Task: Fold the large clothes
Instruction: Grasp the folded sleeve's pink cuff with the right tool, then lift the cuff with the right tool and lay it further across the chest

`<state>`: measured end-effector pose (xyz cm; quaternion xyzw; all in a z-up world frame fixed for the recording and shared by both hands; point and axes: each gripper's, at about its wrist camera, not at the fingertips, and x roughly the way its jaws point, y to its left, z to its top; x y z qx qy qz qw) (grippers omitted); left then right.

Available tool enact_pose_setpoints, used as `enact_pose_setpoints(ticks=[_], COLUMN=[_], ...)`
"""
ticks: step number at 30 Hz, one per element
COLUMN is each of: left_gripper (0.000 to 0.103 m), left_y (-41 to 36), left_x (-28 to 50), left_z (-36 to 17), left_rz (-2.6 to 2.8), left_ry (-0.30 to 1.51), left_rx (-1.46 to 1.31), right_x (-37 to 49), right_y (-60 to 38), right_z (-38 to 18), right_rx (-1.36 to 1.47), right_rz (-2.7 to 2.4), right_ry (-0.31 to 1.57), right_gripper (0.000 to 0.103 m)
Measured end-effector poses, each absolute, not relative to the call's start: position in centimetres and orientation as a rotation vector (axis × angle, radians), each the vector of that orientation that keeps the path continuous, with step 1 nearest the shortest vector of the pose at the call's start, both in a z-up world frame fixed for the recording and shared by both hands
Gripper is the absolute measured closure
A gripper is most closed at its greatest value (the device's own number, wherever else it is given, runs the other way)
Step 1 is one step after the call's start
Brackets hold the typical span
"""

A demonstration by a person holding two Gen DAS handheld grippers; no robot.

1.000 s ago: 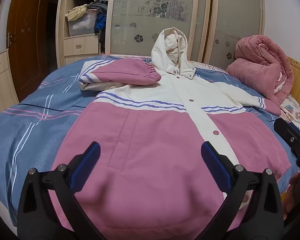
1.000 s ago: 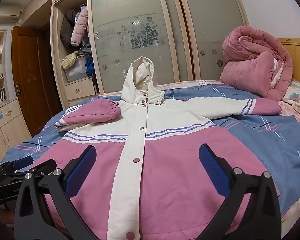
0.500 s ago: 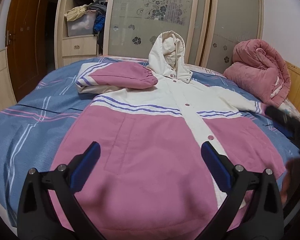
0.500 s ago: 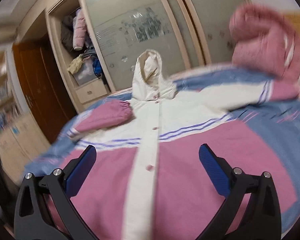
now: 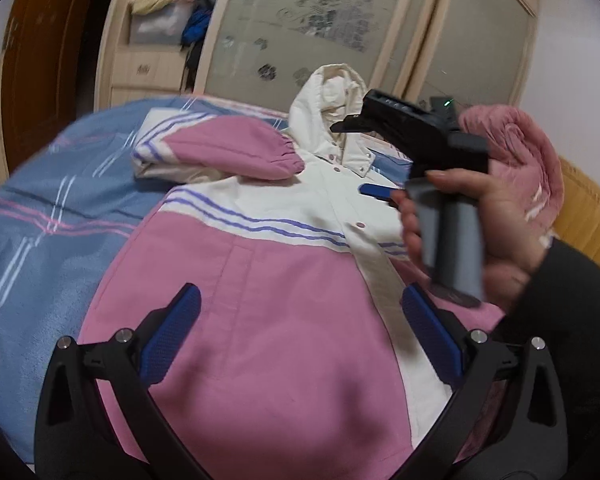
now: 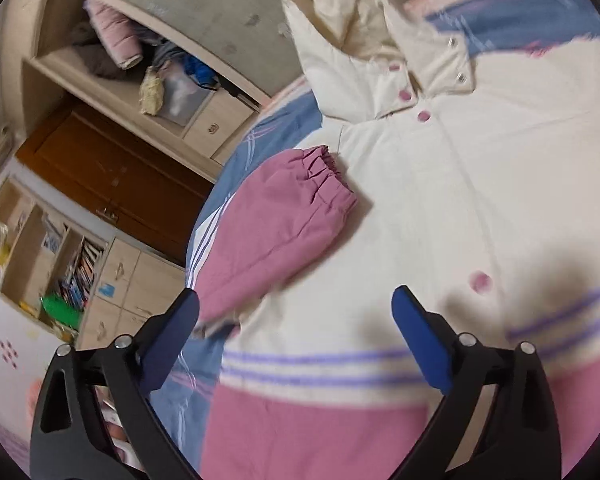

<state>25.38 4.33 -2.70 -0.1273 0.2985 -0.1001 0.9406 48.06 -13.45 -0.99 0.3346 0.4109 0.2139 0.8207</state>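
1. The right gripper (image 6: 296,328) has been swung, within the last second, from beside the hem up and across the jacket (image 5: 284,320); it is now held tilted above the chest, where before it was level and low at the near edge of the bed (image 5: 32,240).
2. The left gripper (image 5: 300,332) has been kept low over the pink lower panel, its view shifted only slightly.
3. Both grippers are seen with their blue pads spread wide apart, and nothing is held between them.
4. The jacket is laid front-up and buttoned on the bed, hood (image 6: 340,20) toward the wardrobe (image 5: 340,20). The sleeve on the left side (image 6: 276,232) is already folded in over the shoulder; that step is judged done, so the next fold is probably being approached.
5. What the right gripper is aimed at cannot be settled: it is pointed toward the folded sleeve and collar, not toward the far sleeve.
6. Only in the left wrist view is the right gripper shown from outside, with the hand (image 5: 480,216) round its grey handle, a dark sleeve, and the rolled pink quilt (image 5: 528,152) behind.
7. Only in the right wrist view are the elastic cuff (image 6: 324,176), the snap buttons and a low bookshelf (image 6: 72,276) beyond the bed shown closely.
8. The far sleeve is hidden in both views.
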Motion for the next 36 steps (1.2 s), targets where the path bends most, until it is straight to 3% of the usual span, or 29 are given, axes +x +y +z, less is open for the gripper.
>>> enact_pose_setpoints(ticks=[7,14,18,22,27,36], left_gripper=[0.002,0.002,0.002,0.002,0.002,0.002], left_y=[6.3,7.2,8.3,9.3,9.5,8.4], left_x=[26.1,26.2,26.6,26.9,26.9,26.8], left_z=[-2.6,-2.2,-2.2,-2.3,-2.3,-1.9], left_rz=[-0.176,-0.178,-0.157,-0.137,-0.140,-0.161], left_ry=[0.620,0.613,0.614,0.612,0.618,0.606], left_rx=[-0.303,-0.307,-0.324,-0.337,-0.357,-0.351], right_x=[54.4,58.8,59.5,59.8,59.6,58.0], right_y=[-12.1,-10.4,-9.3,-8.6,-7.6,-5.0], right_z=[-3.3,-5.7,-5.8,-5.2,-2.4,4.7], right_rx=[0.756,0.777,0.796,0.755,0.663,0.489], right_rz=[0.367,0.307,0.324,0.309,0.338,0.417], right_ry=[0.922,0.956,0.960,0.952,0.914,0.791], right_gripper=[0.010,0.029,0.033,0.066,0.087,0.092])
